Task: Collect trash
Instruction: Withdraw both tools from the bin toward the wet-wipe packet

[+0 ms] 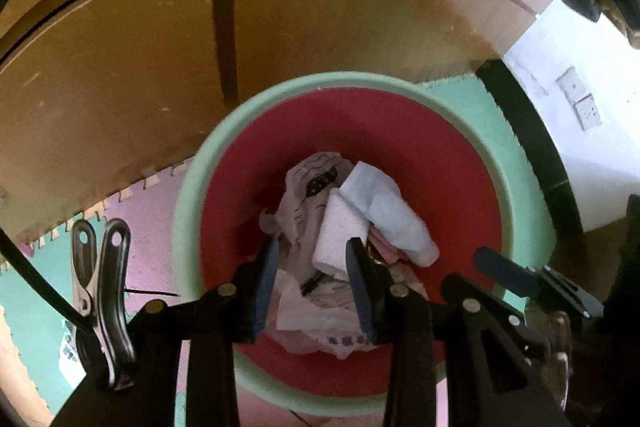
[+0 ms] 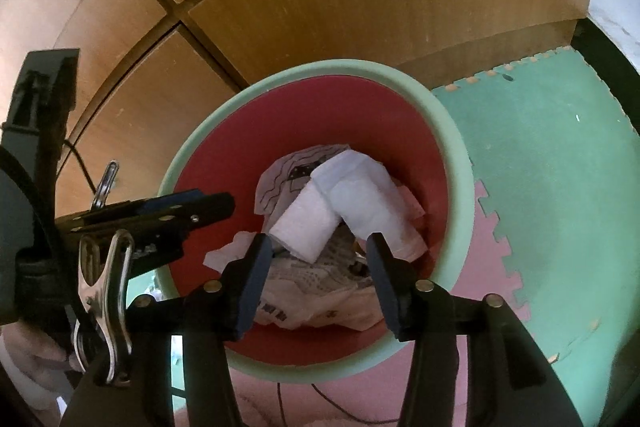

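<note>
Both tools hang over a round bin (image 1: 188,211) with a pale green rim and a red inside, standing on the floor against a brown wooden cabinet (image 1: 120,67). The floor is covered in interlocking foam mats (image 2: 552,163), green and pink. Down in the bin lies the trash: two folded white tissues (image 2: 344,203) leaning together in an upside-down V, on top of crumpled printed paper (image 2: 316,287). The left hand-held gripper (image 1: 314,283) points steeply down into the bin, its dark blue pads parted, with nothing pinched between them; the tissues and paper lie below the gap, and the nearer tissue sits just by the pad on the picture's right, though I cannot tell whether it touches. The right hand-held gripper (image 2: 318,281) is likewise released, its pads standing wider apart over the same heap and clear of it. From the right wrist view the left tool reaches in across the bin's rim from the picture's left. A metal spring clip (image 1: 102,299) is clamped on each tool's body, and a thin black cable (image 2: 332,403) trails over the pink mat by the bin.
</note>
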A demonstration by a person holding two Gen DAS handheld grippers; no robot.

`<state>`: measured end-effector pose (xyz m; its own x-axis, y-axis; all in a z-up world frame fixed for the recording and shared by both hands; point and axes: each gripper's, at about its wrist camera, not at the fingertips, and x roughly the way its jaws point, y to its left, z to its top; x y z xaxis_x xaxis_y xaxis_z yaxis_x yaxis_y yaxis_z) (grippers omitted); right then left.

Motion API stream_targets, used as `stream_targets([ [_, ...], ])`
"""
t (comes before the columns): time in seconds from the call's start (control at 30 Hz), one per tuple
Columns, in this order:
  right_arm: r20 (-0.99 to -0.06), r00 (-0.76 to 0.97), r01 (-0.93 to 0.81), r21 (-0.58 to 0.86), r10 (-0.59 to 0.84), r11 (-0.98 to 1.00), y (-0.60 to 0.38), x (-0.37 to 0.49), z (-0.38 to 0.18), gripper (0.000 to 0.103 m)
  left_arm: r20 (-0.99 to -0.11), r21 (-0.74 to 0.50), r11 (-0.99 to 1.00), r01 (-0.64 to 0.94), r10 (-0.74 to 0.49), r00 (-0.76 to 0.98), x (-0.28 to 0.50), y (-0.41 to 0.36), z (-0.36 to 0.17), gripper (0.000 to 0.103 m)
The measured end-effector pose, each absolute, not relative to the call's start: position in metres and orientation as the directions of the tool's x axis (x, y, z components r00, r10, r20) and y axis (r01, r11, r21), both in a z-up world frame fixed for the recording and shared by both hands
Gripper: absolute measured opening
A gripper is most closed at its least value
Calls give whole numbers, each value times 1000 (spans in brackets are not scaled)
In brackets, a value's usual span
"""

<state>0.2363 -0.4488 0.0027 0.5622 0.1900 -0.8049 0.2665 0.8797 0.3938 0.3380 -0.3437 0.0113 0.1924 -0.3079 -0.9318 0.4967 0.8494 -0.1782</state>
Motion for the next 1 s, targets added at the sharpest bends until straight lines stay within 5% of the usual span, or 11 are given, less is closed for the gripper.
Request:
stream_targets([
  [0.27, -749, 646, 236, 381, 148, 894, -423, 216, 15, 50, -876, -240, 867, 438, -387, 286, 321, -291, 35, 36],
  [1.0, -649, 739, 63, 331, 179, 941, -313, 144, 63, 50, -833, -259, 935, 243, -344, 433, 223, -122, 102, 36],
])
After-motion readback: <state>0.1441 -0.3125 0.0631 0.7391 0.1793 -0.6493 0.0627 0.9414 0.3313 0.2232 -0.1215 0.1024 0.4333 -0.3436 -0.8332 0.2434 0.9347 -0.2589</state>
